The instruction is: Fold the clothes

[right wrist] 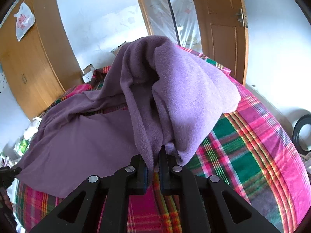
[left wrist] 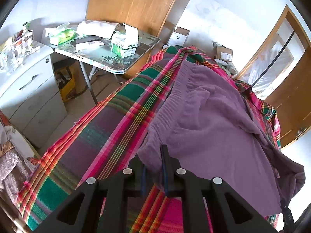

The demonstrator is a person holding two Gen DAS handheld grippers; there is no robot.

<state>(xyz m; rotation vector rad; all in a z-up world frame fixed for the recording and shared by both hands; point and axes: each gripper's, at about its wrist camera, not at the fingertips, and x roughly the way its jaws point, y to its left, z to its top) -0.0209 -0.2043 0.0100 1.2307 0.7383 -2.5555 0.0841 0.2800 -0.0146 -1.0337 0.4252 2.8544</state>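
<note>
Nearest in the left wrist view, the left tool [left wrist: 153, 167] has its two black fingers pinched on a corner of the purple fleece garment [left wrist: 210, 116], cloth filling the gap between the pads. In the right wrist view the right tool [right wrist: 154, 165] likewise clamps a bunched edge of the same garment [right wrist: 81, 139], a thick fold of fleece rising up out of its grip.

The garment is soft, fuzzy and mauve, with a ribbed, gathered band along one edge. It lies on a bed covered by a plaid blanket [left wrist: 108, 120] in pink, green, purple and orange stripes. From the left tool it looks mostly spread flat, sagging over the bed's far side. From the right tool it shows a raised, doubled-over hump [right wrist: 184, 89], paler where sunlight hits it, with the rest trailing down and to the left across the plaid blanket [right wrist: 252, 136].

Farther off, only the left view shows a folding surface [left wrist: 101, 58] beside the bed carrying a green-and-white tissue box [left wrist: 124, 44], a green packet [left wrist: 62, 36] and folded white cloth [left wrist: 97, 28], with a white drawer cabinet [left wrist: 29, 89] next to it. Only the right view shows a tall wooden wardrobe [right wrist: 33, 58] with a plastic bag [right wrist: 23, 19] hanging on it, and a wooden door [right wrist: 223, 25] with a metal latch.
</note>
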